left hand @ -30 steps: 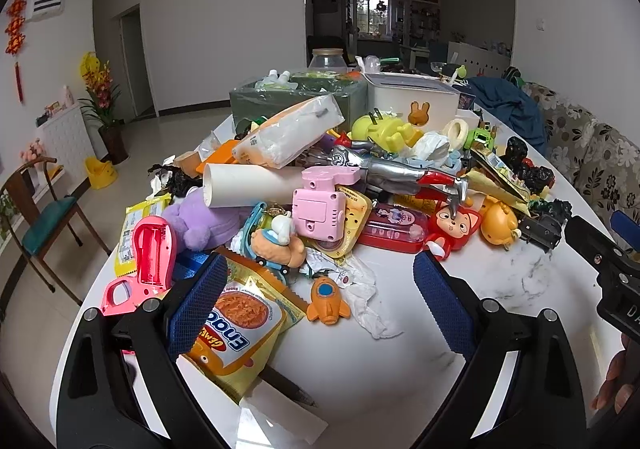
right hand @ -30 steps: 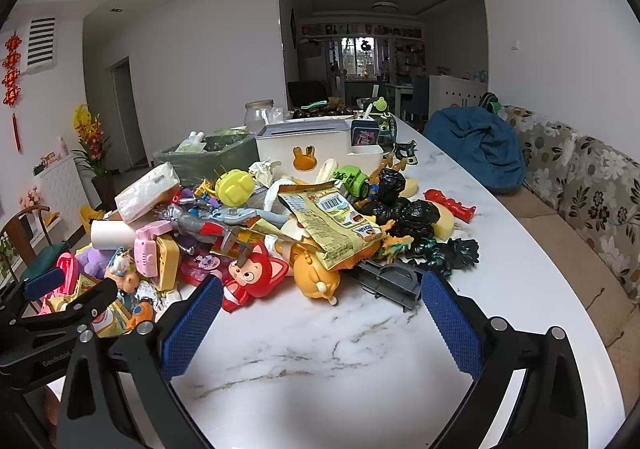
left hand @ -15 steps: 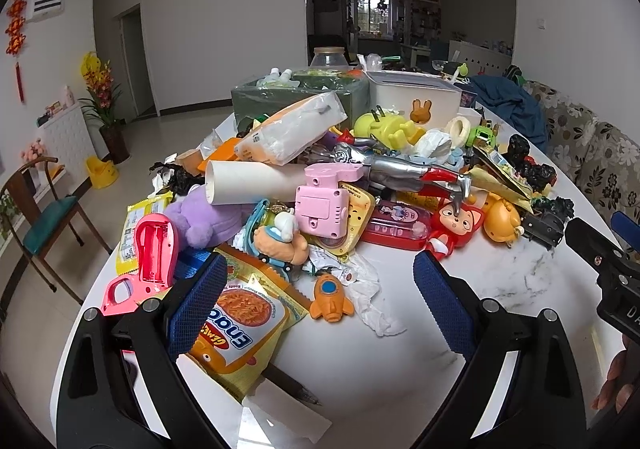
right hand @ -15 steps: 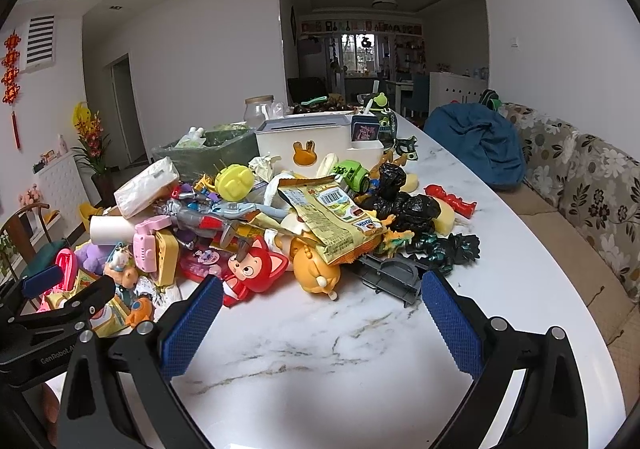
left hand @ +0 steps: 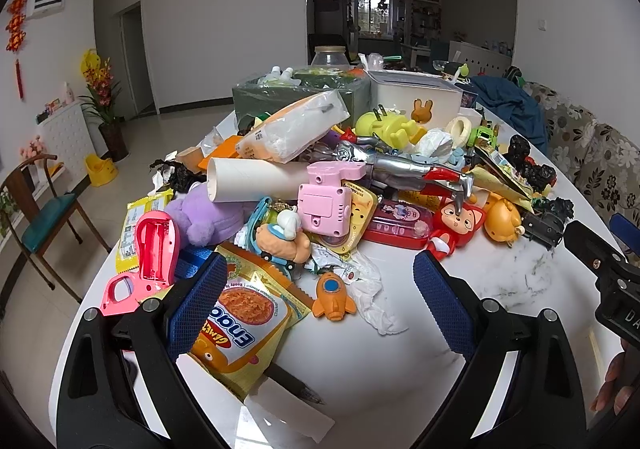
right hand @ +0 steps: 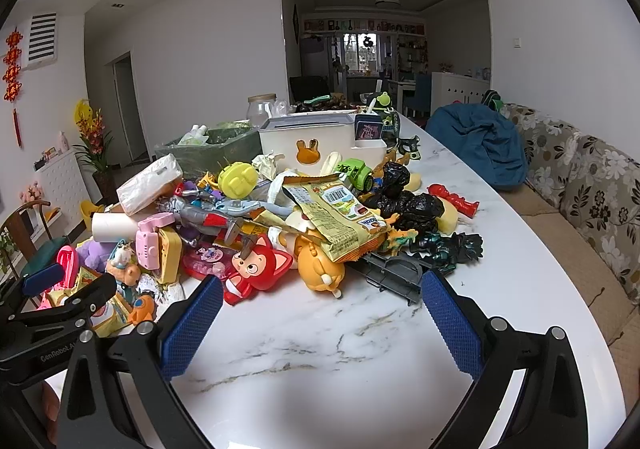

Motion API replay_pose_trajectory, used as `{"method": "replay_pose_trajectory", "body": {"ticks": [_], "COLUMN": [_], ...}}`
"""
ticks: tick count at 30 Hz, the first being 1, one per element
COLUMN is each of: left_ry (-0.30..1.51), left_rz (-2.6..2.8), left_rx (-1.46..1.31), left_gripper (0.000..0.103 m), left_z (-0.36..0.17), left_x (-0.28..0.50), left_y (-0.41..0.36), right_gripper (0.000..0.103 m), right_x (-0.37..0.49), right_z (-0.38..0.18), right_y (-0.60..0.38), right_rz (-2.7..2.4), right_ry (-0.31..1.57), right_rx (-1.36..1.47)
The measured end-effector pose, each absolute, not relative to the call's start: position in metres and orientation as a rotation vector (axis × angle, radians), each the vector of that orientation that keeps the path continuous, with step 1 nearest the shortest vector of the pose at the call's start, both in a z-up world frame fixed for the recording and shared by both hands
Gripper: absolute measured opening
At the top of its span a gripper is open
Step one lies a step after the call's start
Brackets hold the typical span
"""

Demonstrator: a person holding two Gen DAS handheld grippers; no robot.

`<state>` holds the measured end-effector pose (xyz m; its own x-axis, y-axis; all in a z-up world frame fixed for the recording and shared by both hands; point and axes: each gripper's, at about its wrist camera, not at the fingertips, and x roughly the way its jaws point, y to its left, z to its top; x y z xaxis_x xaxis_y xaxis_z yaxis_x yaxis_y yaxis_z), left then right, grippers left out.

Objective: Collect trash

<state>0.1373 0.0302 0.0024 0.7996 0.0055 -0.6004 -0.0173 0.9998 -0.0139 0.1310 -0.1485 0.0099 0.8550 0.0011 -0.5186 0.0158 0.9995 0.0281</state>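
A heap of toys and trash covers the white marble table (right hand: 340,349). My left gripper (left hand: 320,301) is open and empty, just short of a yellow noodle wrapper (left hand: 240,325), a crumpled white wrapper (left hand: 370,289) and an orange rocket toy (left hand: 332,295). A cardboard tube (left hand: 256,179) and a tissue pack (left hand: 296,127) lie further back. My right gripper (right hand: 320,317) is open and empty over bare table, short of a yellow-green snack bag (right hand: 336,217), black bags (right hand: 404,201) and a red fox toy (right hand: 256,269).
A dark green bin (left hand: 300,95) and a white rabbit-marked box (left hand: 416,101) stand behind the heap. A sofa (right hand: 580,193) with a blue cloth (right hand: 480,141) runs along the right. A wooden chair (left hand: 36,205) stands left of the table.
Both grippers have crept slightly forward toward the heap. Both stay open and empty.
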Motion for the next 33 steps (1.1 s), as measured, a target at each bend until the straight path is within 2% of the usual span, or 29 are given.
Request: {"method": "replay_pose_trajectory", "body": {"ticks": [18, 21, 33], "left_ry": [0.667, 0.665, 0.618], "left_rz": [0.0, 0.005, -0.014], "left_rx": [-0.073, -0.08, -0.031], "left_gripper": [0.092, 0.096, 0.096], "left_z": [0.001, 0.001, 0.006], "left_x": [0.143, 0.142, 0.136], "left_y": [0.038, 0.04, 0.029], "right_gripper": [0.098, 0.098, 0.098], "right_x": [0.13, 0.13, 0.13], "right_z": [0.004, 0.002, 0.0], "right_y": [-0.146, -0.144, -0.147], "right_rz": [-0.002, 0.003, 0.001], "right_ry": [0.563, 0.569, 0.577], "right_rx": [0.036, 0.034, 0.057]}}
